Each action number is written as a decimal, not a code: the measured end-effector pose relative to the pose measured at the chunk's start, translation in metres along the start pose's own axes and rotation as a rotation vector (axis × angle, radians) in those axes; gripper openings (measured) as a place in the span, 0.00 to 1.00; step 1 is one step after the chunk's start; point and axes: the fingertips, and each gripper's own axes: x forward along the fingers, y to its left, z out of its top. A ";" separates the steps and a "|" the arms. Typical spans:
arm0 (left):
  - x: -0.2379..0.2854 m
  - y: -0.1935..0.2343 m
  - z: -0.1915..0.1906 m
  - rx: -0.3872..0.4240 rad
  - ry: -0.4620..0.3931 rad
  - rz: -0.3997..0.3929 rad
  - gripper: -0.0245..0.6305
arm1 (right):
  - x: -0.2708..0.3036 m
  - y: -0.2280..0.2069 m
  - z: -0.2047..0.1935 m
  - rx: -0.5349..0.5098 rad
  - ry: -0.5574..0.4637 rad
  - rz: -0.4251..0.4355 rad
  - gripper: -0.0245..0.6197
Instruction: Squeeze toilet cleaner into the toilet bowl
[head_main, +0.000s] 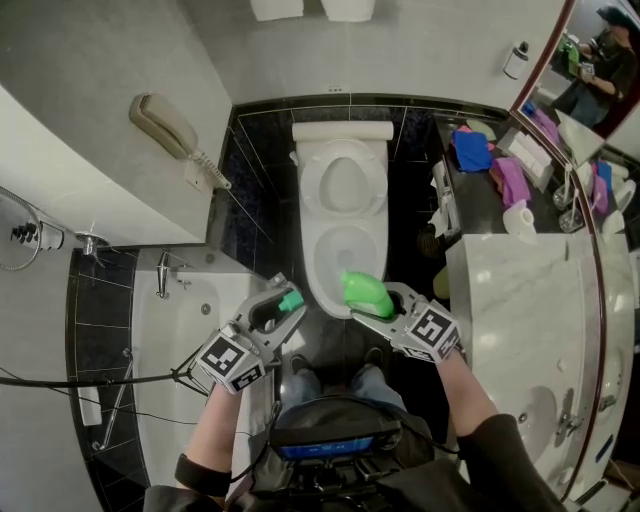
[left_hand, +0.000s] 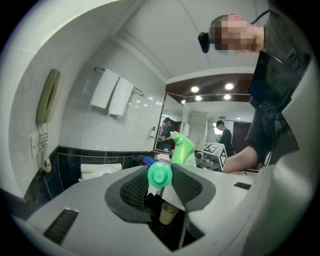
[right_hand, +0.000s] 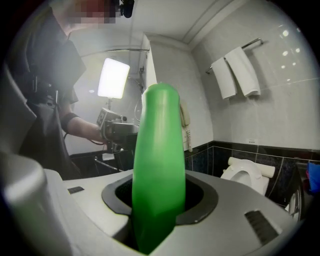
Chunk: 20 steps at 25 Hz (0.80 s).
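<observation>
The white toilet (head_main: 343, 225) stands ahead with its lid up and the bowl (head_main: 345, 258) open. My right gripper (head_main: 372, 300) is shut on a green toilet cleaner bottle (head_main: 364, 291), held over the bowl's front rim. In the right gripper view the bottle (right_hand: 157, 165) fills the space between the jaws of that gripper (right_hand: 159, 195), and the toilet (right_hand: 248, 175) lies off to the right. My left gripper (head_main: 283, 308) is shut on the bottle's green cap (head_main: 291, 300), left of the bowl. In the left gripper view the cap (left_hand: 160, 174) sits between the pads, with the uncapped bottle (left_hand: 183, 150) beyond it.
A bathtub (head_main: 190, 340) lies at the left, with a wall phone (head_main: 165, 125) above it. At the right is a marble vanity (head_main: 520, 300) with cloths and bottles behind it. Towels (right_hand: 235, 75) hang on the wall. The person's legs (head_main: 340, 385) are just before the toilet.
</observation>
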 end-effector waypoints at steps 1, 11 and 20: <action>-0.001 -0.002 0.006 0.019 0.001 -0.034 0.27 | 0.002 0.004 0.001 -0.016 0.018 0.035 0.33; -0.008 -0.024 0.077 0.092 0.020 -0.249 0.27 | 0.024 0.031 0.018 -0.123 0.130 0.255 0.33; -0.012 -0.043 0.093 0.147 0.038 -0.377 0.27 | 0.024 0.042 0.030 -0.171 0.166 0.336 0.33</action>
